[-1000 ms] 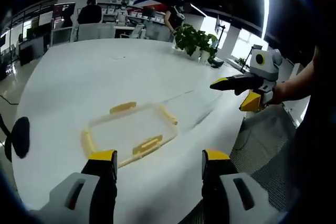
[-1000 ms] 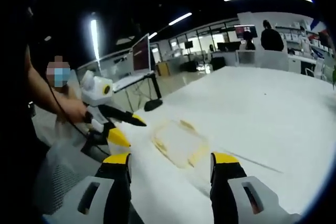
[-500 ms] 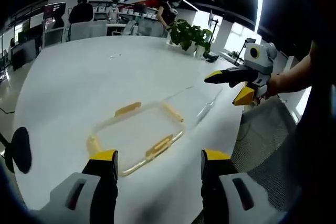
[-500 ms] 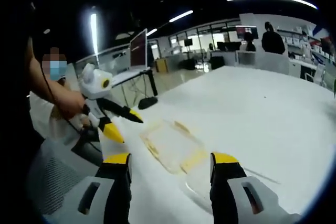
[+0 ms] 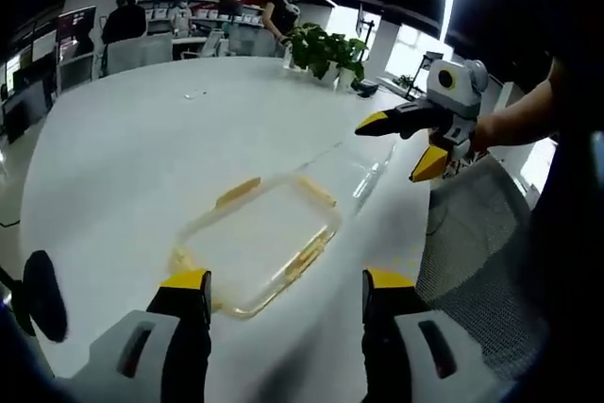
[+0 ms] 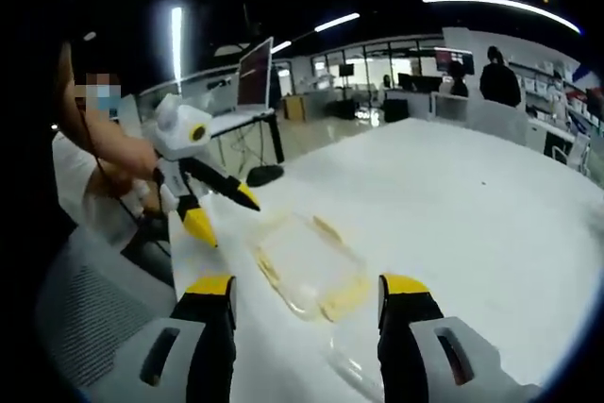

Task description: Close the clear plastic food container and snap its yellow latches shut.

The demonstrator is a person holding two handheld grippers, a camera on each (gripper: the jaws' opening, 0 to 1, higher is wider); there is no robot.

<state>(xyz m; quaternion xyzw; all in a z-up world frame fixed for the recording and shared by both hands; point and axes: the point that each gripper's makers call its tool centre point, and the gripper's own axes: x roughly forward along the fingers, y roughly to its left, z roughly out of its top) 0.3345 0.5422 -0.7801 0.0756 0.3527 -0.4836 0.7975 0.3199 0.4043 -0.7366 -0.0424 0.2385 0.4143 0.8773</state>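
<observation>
Approach stage, judged from the layout: neither tool touches anything yet. Left tool (image 5: 286, 292) has its two yellow-tipped jaws apart and empty, rising from the bottom of the left gripper view. Right tool (image 6: 310, 297) is likewise apart and empty in the right gripper view.

Clear container (image 5: 260, 238) lies flat on the white worktop (image 5: 142, 139), near the edge closest to the person. Yellow latches (image 5: 238, 192) sit along its sides. It rests just beyond the left tool's jaws, slightly to their left. In the right gripper view the container (image 6: 304, 264) lies just ahead, between and above the jaw tips. A second clear piece (image 5: 363, 169), probably the lid, lies just beyond the container towards the right tool; its outline is hard to make out.

To do this well, seat the lid squarely on the rim first. Then press each latch down while the other tool steadies the container, since light plastic may slide on the smooth worktop.
</observation>
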